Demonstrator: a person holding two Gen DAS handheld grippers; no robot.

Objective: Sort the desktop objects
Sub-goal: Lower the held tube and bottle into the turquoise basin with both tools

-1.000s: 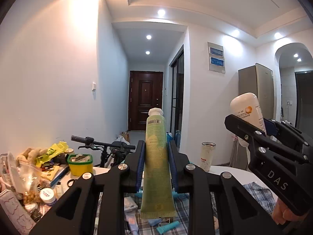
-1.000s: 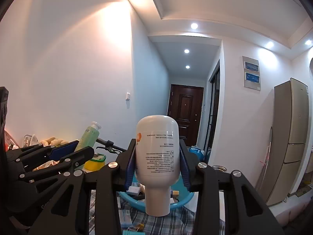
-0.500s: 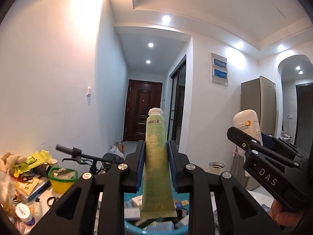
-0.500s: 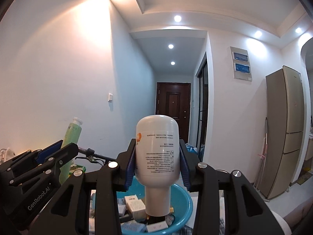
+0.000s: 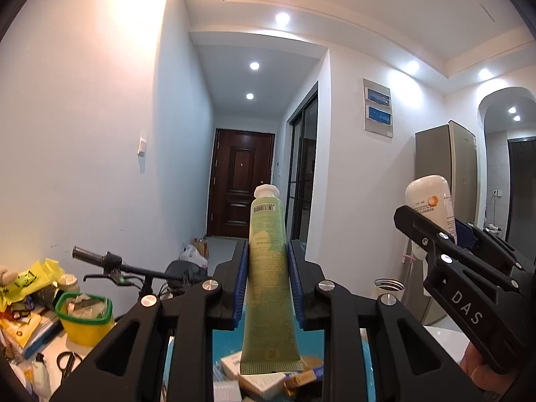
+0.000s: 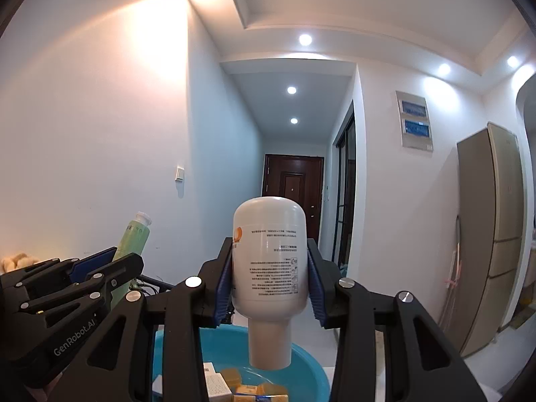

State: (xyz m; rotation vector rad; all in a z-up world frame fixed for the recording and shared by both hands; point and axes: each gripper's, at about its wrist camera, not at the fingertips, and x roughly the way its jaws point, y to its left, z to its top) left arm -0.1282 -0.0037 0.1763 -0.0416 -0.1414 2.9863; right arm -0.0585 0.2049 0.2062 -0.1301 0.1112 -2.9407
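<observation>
- The left gripper (image 5: 268, 284) is clenched on a green tube (image 5: 270, 288) – white cap up, crimped end down – with the blue pads (image 5: 242, 284) pressed against both of its sides.
- The tube's crimped end hangs just above the blue basin (image 5: 222, 343), over the small boxes (image 5: 258, 380) lying inside it.
- The right gripper (image 6: 270, 284) is clenched on a white bottle (image 6: 270, 264), which is held upside down: rounded base up, wide cap pointing down into the basin (image 6: 308, 365).
- In the right wrist view the basin holds several small packets – white boxes (image 6: 216, 385) on the left, brown and gold-wrapped blocks (image 6: 249, 388) toward the middle. The bottle's cap sits above them; whether it touches any cannot be told.
- Each gripper shows in the other's view: the right gripper (image 5: 449, 234) with its bottle (image 5: 430, 204) at the right edge, the left gripper (image 6: 114, 266) with its tube (image 6: 132, 244) at the left edge, so the two are side by side over the basin.
- On the table (image 5: 50, 355) to the left stands a yellow tub with a green rim (image 5: 83, 318), stuffed with small items that cannot be made out.
- Black scissors (image 5: 65, 361) lie on the table in front of that tub, with a pile of yellow bags and papers (image 5: 30, 281) beyond it.
- Behind the table a bicycle handlebar (image 5: 114, 264) juts across.
</observation>
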